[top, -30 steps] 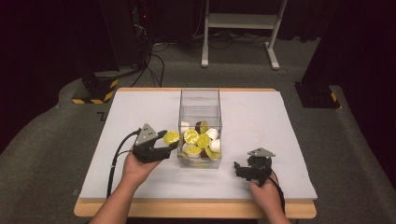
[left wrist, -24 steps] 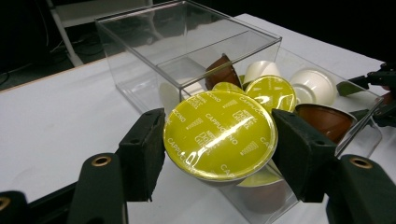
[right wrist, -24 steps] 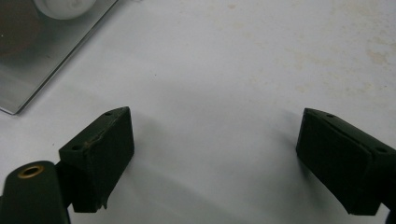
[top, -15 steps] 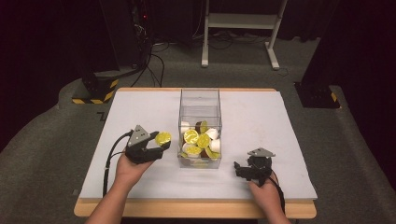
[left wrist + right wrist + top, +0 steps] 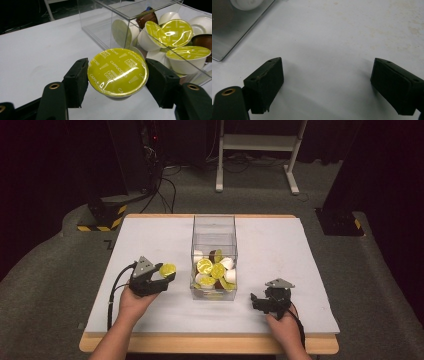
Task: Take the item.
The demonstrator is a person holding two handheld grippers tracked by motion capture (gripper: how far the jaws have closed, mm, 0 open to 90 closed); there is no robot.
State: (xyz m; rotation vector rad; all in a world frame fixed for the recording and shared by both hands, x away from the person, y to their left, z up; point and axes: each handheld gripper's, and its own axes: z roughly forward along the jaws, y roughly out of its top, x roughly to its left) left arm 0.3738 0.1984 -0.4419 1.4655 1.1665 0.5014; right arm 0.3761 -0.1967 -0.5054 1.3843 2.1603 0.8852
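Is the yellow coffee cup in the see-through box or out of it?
Out. The left gripper holds the yellow capsule left of the clear box.

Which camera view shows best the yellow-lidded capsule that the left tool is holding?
The left gripper view: the capsule sits large between the tool's pads, its CAPPUCCINO lid readable. In the high view it is a small yellow disc beside the clear box.
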